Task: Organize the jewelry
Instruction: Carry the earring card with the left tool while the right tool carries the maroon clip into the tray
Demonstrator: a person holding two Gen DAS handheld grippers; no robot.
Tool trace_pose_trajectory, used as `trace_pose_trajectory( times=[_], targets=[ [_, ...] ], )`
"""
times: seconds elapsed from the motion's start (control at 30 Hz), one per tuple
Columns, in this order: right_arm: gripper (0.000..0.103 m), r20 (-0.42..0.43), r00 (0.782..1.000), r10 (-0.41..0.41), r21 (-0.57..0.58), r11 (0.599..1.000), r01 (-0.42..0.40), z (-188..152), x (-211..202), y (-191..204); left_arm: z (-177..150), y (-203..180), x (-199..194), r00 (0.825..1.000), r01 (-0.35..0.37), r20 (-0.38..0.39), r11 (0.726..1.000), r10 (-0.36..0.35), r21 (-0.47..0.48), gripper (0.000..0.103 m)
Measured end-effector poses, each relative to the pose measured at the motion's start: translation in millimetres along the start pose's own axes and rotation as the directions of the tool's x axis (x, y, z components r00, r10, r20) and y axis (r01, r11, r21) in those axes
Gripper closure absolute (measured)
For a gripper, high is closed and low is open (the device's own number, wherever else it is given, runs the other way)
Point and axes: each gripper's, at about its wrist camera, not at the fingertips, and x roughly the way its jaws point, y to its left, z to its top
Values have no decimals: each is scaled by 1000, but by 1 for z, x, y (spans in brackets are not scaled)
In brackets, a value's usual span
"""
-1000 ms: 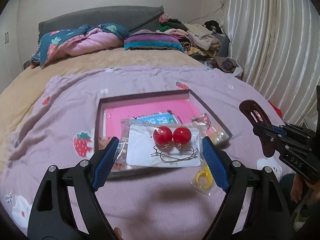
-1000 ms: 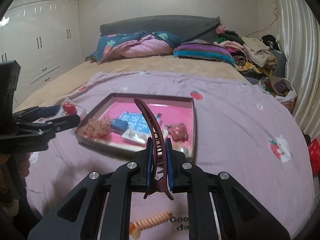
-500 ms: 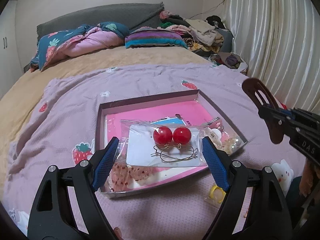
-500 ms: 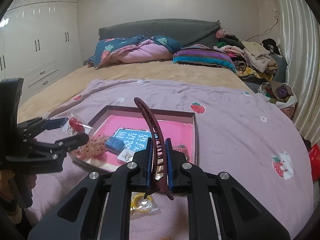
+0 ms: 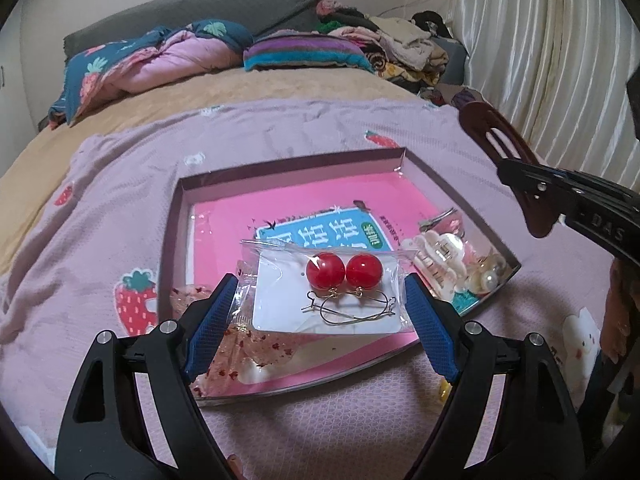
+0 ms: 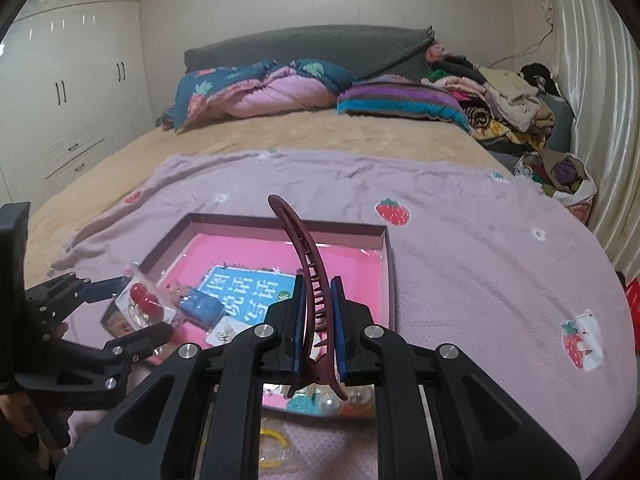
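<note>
Left gripper (image 5: 320, 312): I see its blue pads pinching the earring bag by its two side edges, jaws standing wide to fit the bag's width.
Earring bag (image 5: 326, 290): clear bag with a white card and two red ball earrings, held flat between my left pads, above the near-left part of the tray.
Right gripper (image 6: 316, 322): pressed together on the hair clip, pads on both of its sides.
Hair clip (image 6: 306, 276): dark red and curved, standing up out of my right jaws, tip over the tray's middle.
Tray (image 5: 460, 196): shallow pink-floored box on the lilac blanket (image 6: 460, 240); it lies under and ahead of both grippers.
In tray: a white claw clip (image 5: 438, 258) and pearls (image 5: 486, 278) at the right corner, a blue label in the middle.
Outside tray: a yellow ring (image 6: 272, 446) on the blanket, just below my right gripper.
</note>
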Motion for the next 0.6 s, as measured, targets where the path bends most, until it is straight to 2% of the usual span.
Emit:
trace_pose_trajectory(
  times=[0.2,0.6],
  targets=[
    [91,-72,997,-5,20,1000,6,-6,33,-3,-7,3,16,999,6,-39,1000,-6,-15,27],
    [91,-142,989,-37,68,997,47,-11,67,-17,-8,7,30,998,1,-64,1000,-2,-26,27]
  ],
)
